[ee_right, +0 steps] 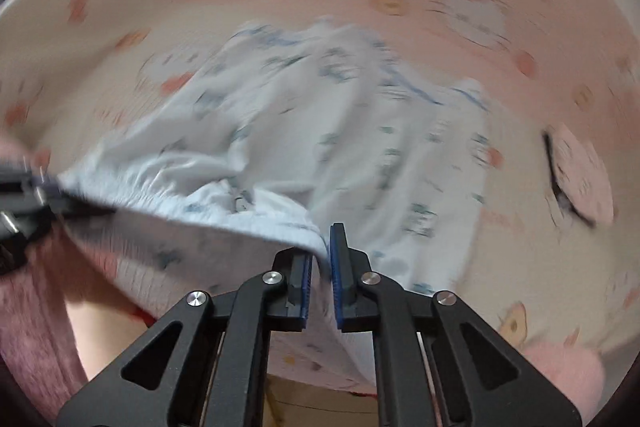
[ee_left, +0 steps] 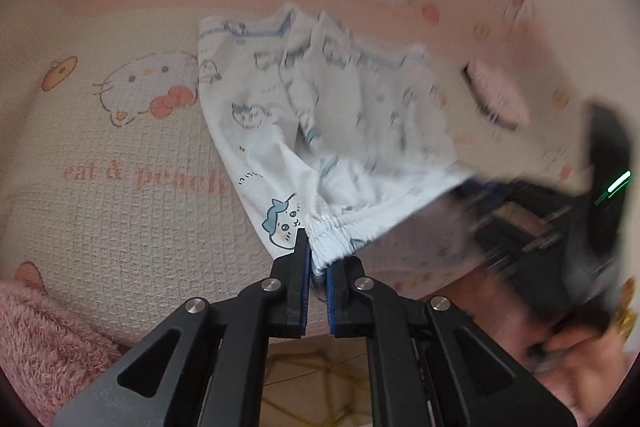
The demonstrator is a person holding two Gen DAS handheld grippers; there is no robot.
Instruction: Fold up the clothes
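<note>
I pinch the shorts point(ee_left: 320, 131) waistband in left gripper point(ee_left: 318, 263) | right gripper point(ee_right: 322, 259) clamps it too | held taut for folding

Bedsheet point(ee_left: 120, 155) left of shorts point(ee_left: 320, 107) looks clear.

I see the shorts point(ee_left: 320, 115) spread on the bed point(ee_left: 120, 155), waistband end nearest me and lifted off the sheet, leg ends lying farther away. My left tool point(ee_left: 318, 267) sits at the waistband's left corner, my right tool point(ee_right: 322, 263) at its right corner, waistband stretched between them. A small flat item point(ee_right: 580, 175) lies on the bed right of the shorts.
</note>
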